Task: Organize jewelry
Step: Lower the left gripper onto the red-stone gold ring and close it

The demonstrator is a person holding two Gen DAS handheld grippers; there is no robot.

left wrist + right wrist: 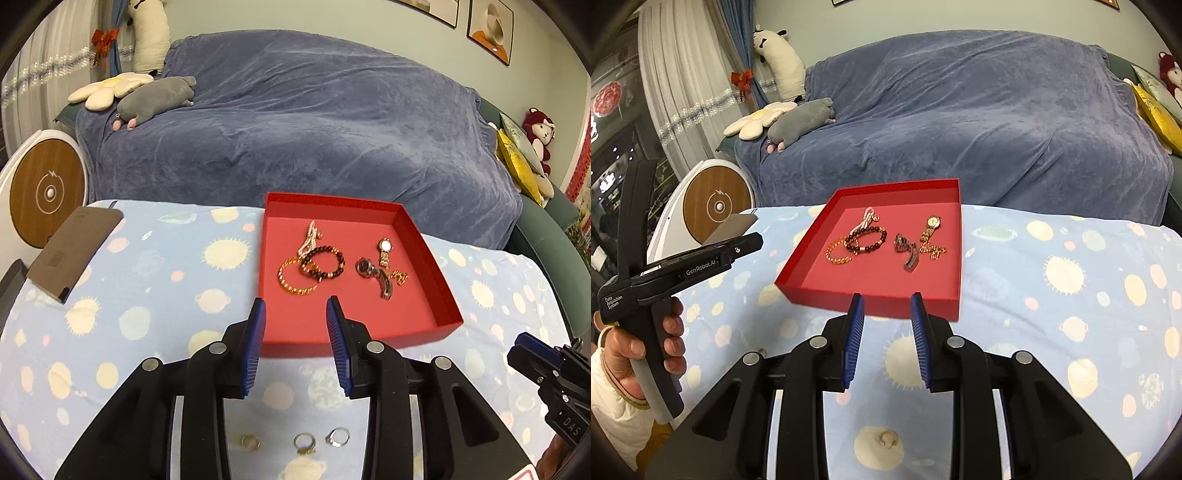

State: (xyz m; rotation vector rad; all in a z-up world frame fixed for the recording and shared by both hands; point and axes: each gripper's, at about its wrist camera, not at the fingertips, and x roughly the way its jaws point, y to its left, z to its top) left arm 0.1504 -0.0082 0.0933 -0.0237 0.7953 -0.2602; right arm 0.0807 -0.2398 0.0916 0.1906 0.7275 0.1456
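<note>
Left edge: round wood-faced device [46,192], then a brown card [74,247] lying flat on the spotted blue cloth [155,266]. Behind the table, a sofa under a blue throw [295,122] with a grey plush [155,101] on its left end. Nothing sits between the claws and the red tray [436,291]. Left gripper [295,306]: fingers apart, nothing between them, tips over the tray's near edge. Right gripper [887,301]: also apart and empty, tips at the tray's near wall. Tray holds, left to right: gold chain bracelet [297,280] overlapping a dark bead bracelet [325,264], pearl strand [310,236] touching behind them, then a dark-faced watch [373,273], a gold watch [384,249] and a thin gold chain [399,277] tangled close together. Three rings [304,441] lie loose on the cloth below the left gripper, outside the tray; one more ring [887,438] lies below the right gripper.
</note>
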